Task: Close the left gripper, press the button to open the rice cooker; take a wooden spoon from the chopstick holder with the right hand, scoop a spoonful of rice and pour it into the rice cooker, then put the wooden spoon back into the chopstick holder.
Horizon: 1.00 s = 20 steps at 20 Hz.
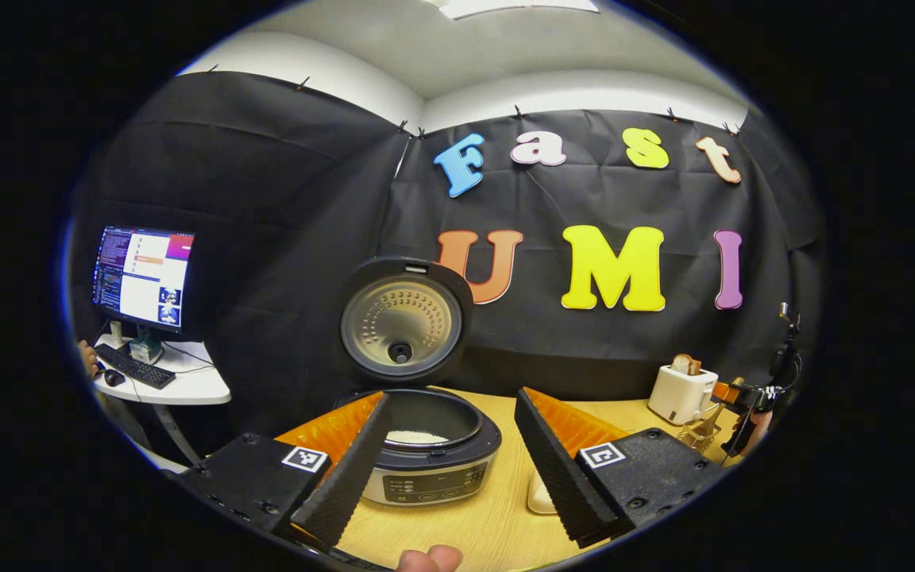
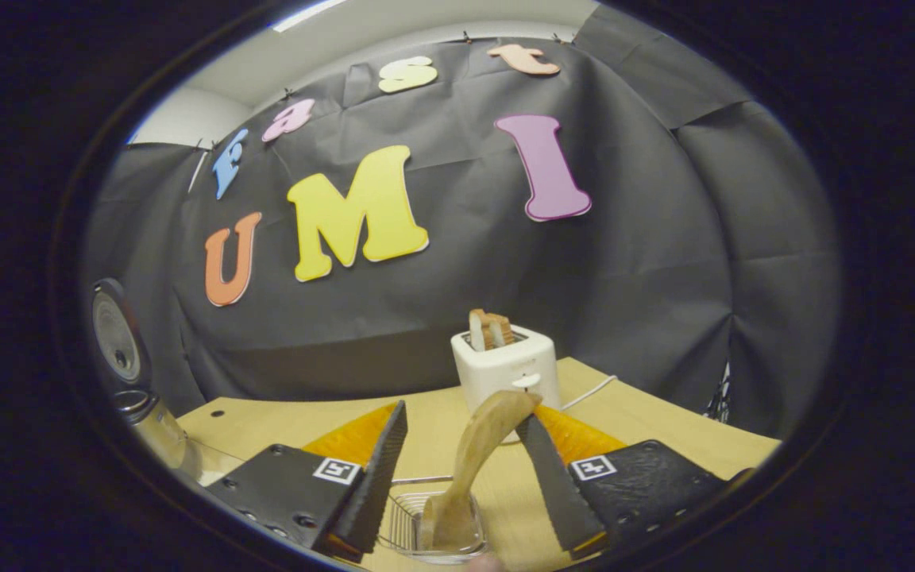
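Note:
The rice cooker [image 1: 434,469] stands in front of my left gripper [image 1: 453,396] with its lid [image 1: 403,322] swung up; a little white rice lies in the pot. My left gripper is open, one finger on each side of the cooker and above the table. In the right gripper view the wooden spoon [image 2: 477,453] stands in the wire chopstick holder [image 2: 410,524], its top leaning against the right-hand finger. My right gripper [image 2: 461,415] is open around the spoon. In the left gripper view the right gripper [image 1: 743,397] and the hand holding it are above the holder [image 1: 700,433].
A white toaster [image 2: 505,369] with bread in it stands on the wooden table [image 2: 648,429] behind the holder. A pale rounded object [image 1: 541,492] lies right of the cooker. A monitor [image 1: 144,274] and keyboard sit on a white desk at far left.

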Each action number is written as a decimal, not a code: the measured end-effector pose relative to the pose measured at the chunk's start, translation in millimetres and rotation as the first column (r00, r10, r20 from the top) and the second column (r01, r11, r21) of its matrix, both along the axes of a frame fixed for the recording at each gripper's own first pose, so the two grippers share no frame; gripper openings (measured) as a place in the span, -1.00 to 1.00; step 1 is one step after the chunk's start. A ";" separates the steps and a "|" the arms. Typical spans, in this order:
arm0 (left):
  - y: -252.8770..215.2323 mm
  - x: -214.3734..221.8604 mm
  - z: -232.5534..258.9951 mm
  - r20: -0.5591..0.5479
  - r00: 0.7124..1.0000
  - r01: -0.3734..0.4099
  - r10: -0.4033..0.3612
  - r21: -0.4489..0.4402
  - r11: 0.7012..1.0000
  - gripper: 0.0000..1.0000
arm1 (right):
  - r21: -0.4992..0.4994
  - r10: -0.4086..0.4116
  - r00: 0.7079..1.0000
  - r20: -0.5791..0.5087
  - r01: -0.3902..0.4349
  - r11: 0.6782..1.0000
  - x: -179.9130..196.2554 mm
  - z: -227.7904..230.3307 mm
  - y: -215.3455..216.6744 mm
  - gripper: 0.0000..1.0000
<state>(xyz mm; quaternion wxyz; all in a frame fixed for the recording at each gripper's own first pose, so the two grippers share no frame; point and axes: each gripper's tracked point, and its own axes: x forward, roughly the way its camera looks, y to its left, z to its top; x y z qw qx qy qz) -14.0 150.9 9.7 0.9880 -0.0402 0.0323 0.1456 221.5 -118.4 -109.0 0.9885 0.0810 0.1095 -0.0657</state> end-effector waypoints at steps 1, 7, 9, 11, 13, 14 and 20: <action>-1.0 2.5 9.1 -0.003 1.000 -0.008 0.008 0.021 1.000 0.99 | -0.017 -0.006 1.000 0.019 0.006 1.000 -0.8 8.9 -5.3 0.94; 12.6 43.1 85.8 0.008 0.997 -0.077 0.077 0.200 0.977 0.97 | -0.085 0.054 0.982 0.184 -0.039 0.996 -18.3 83.2 -21.0 1.00; 17.4 64.8 106.4 -0.006 0.996 -0.087 0.090 0.187 0.979 0.89 | -0.109 0.072 0.975 0.212 -0.050 0.993 -28.6 99.9 -27.1 0.82; 27.9 85.0 117.0 -0.033 0.994 -0.094 0.102 0.185 0.978 0.96 | -0.109 0.091 0.967 0.238 -0.066 0.992 -41.3 115.9 -32.0 1.00; 44.0 104.3 126.6 -0.057 0.990 -0.115 0.128 0.196 0.974 0.90 | -0.109 0.108 0.958 0.266 -0.081 0.991 -54.3 126.1 -37.4 0.82; 50.3 112.1 129.9 -0.074 0.986 -0.130 0.147 0.193 0.973 0.96 | -0.112 0.114 0.954 0.278 -0.085 0.990 -60.6 129.8 -39.8 0.82; 83.2 170.9 157.6 -0.141 0.977 -0.159 0.159 0.014 0.987 0.97 | -0.096 0.155 0.929 0.335 -0.130 0.987 -93.8 143.4 -45.9 0.89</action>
